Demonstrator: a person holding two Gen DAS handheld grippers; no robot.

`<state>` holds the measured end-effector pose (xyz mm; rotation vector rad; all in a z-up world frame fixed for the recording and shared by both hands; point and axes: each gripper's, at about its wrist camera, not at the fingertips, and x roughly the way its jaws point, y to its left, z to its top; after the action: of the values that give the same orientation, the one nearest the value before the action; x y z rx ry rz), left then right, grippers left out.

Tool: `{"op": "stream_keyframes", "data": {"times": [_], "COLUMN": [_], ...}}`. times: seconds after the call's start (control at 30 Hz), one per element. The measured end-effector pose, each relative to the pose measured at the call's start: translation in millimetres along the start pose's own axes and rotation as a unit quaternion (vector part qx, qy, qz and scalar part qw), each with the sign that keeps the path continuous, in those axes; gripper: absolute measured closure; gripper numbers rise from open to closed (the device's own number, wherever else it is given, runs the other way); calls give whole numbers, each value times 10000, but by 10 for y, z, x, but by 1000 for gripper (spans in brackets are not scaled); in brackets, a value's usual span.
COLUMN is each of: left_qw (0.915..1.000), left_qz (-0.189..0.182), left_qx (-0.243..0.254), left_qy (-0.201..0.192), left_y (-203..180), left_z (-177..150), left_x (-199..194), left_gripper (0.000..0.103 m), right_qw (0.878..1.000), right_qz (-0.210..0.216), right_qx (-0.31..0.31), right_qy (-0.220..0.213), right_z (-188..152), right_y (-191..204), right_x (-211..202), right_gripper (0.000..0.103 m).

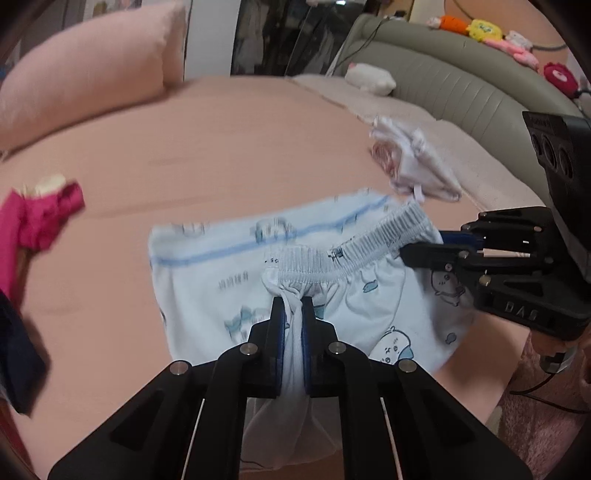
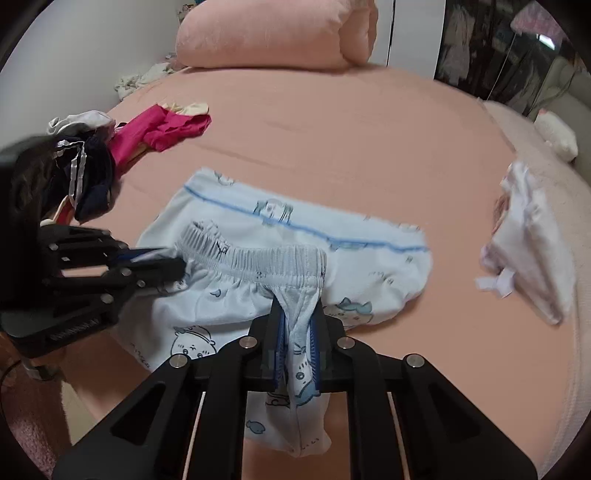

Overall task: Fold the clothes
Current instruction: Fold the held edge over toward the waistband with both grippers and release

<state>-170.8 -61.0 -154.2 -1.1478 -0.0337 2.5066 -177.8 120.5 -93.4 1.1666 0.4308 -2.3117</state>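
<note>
Light blue printed shorts point(image 1: 207, 273) with a grey elastic waistband point(image 1: 369, 243) lie partly on the pink bed, their hem end spread flat. My left gripper point(image 1: 292, 306) is shut on one end of the waistband and holds it raised. My right gripper point(image 2: 297, 317) is shut on the other end of the waistband. The shorts point(image 2: 369, 266) hang between the two grippers, waistband point(image 2: 258, 262) stretched. The right gripper shows in the left wrist view point(image 1: 417, 254). The left gripper shows in the right wrist view point(image 2: 166, 264).
A pink pillow point(image 2: 273, 33) lies at the bed's far end. A magenta garment point(image 2: 162, 129) and a dark striped garment point(image 2: 88, 173) lie at the left. A white folded garment point(image 2: 528, 243) lies at the right. A grey headboard point(image 1: 461, 85) carries plush toys.
</note>
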Motion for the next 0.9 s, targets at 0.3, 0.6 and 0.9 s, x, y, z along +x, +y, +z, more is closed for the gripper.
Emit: {"op": "stream_keyframes", "data": {"times": [0.3, 0.6, 0.9], "left_qw": [9993, 9955, 9767], "left_qz": [76, 286, 313], "left_qx": [-362, -574, -2070], "left_qy": [67, 694, 473], "left_y": [377, 634, 949], "left_z": [415, 324, -426], "left_x": [232, 617, -250], "left_gripper": [95, 76, 51], "right_qw": [9994, 9899, 9753], "right_qz": [146, 647, 606], "right_qx": [116, 1107, 2115], "right_qy": [-288, 612, 207], "right_z": [587, 503, -260], "right_y": [-216, -563, -841], "right_x": [75, 877, 51], "right_gripper": [93, 69, 37]}}
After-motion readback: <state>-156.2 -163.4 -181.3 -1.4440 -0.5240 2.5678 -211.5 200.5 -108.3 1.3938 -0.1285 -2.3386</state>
